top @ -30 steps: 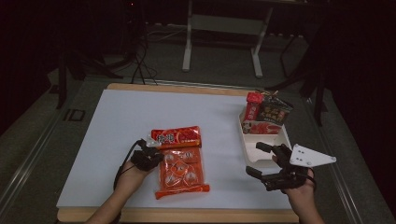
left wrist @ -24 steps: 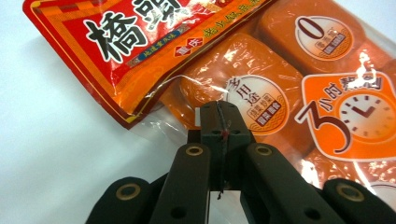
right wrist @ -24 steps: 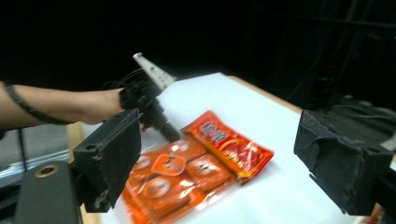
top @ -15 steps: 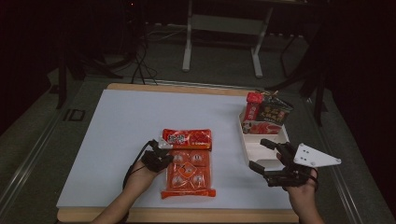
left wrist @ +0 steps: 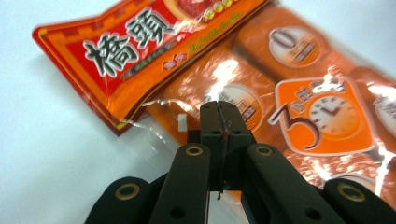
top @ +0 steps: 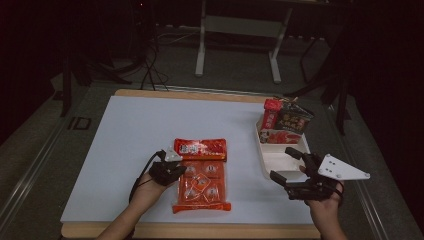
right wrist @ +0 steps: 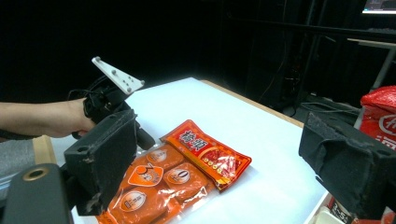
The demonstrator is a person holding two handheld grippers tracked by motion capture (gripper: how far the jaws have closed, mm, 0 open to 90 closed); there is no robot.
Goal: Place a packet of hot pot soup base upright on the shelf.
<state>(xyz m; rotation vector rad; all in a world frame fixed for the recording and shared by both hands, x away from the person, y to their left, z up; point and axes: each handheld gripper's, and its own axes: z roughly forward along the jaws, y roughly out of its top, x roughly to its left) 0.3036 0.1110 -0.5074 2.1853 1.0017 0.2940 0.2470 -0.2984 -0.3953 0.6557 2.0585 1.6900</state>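
An orange multi-sachet packet (top: 202, 187) lies flat near the table's front edge. A red packet (top: 200, 148) lies across its far end. My left gripper (top: 183, 171) comes in from the left and is shut on the orange packet's (left wrist: 299, 116) clear side seam; the jaws meet tightly in the left gripper view (left wrist: 219, 109). My right gripper (top: 284, 164) hovers at the right beside a white tray (top: 270, 167). Its jaws have just been opening and stand wide with nothing between them (right wrist: 224, 161).
Red and dark snack packets (top: 285, 122) stand upright in the tray's far end; its near compartment is bare. The white table top (top: 150, 125) stretches away to the left and back. A metal stand and cables sit on the dark floor beyond.
The left gripper has slid to the right, and the orange and red packets have shifted right with it. The right hand has stayed in place with its jaws a little wider.
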